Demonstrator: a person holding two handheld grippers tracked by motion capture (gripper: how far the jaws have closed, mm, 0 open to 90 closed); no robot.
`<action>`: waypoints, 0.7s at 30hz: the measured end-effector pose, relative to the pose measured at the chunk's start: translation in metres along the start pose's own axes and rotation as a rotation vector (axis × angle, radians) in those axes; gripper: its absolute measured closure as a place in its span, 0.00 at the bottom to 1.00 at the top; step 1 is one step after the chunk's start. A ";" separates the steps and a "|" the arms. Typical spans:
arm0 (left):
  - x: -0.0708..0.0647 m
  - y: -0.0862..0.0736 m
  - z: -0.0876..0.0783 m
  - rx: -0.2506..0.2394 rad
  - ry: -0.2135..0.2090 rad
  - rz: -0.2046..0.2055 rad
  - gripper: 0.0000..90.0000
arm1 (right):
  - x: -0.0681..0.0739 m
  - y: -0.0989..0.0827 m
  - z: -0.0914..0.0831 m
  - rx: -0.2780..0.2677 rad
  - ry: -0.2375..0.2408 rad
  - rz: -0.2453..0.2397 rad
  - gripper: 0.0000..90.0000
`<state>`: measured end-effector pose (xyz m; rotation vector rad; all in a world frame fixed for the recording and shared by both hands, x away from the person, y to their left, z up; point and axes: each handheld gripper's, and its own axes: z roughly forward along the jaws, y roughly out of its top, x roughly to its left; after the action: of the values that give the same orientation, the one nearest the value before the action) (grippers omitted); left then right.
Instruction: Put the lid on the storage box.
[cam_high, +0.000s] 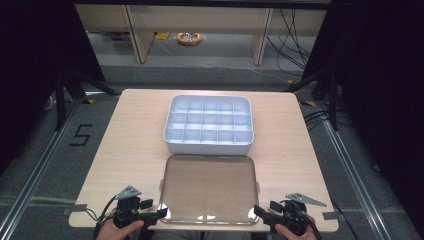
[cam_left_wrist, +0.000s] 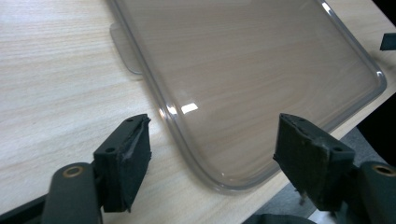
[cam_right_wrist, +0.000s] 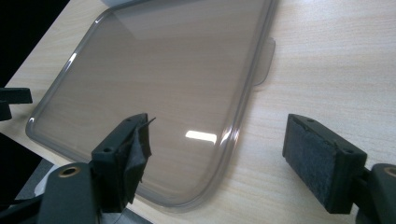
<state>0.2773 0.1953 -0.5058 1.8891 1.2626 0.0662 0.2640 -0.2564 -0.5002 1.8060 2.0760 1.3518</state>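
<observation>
With both the left gripper (cam_high: 161, 213) and right gripper (cam_high: 257, 211) spread wide at the lid's (cam_high: 208, 187) near corners, an even, simultaneous pinch on its rim is probably called for.

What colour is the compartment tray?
Pale blue-white compartment tray, showing best in the high view.

Both black two-jaw grippers, left (cam_high: 161, 213) & right (cam_high: 256, 210), carry a grey three-cornered plate on top w/ black cables trailing. Jaw pads (cam_right_wrist: 322, 161) are dark, foam-like, worn at edges. Brass-coloured rivets sit in the jaw arms.
</observation>
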 end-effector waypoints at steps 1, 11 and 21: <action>-0.001 0.000 0.002 -0.009 0.004 -0.021 0.31 | 0.001 0.000 0.001 0.007 -0.008 0.006 0.29; 0.002 0.008 0.012 -0.002 0.004 -0.035 0.36 | -0.005 0.005 0.018 0.015 0.001 0.014 0.35; 0.001 0.009 0.020 0.012 -0.005 -0.052 0.36 | 0.002 0.006 0.030 0.013 0.034 0.074 0.33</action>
<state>0.2939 0.1822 -0.5130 1.8642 1.3111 0.0268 0.2847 -0.2382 -0.5138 1.8960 2.0590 1.3993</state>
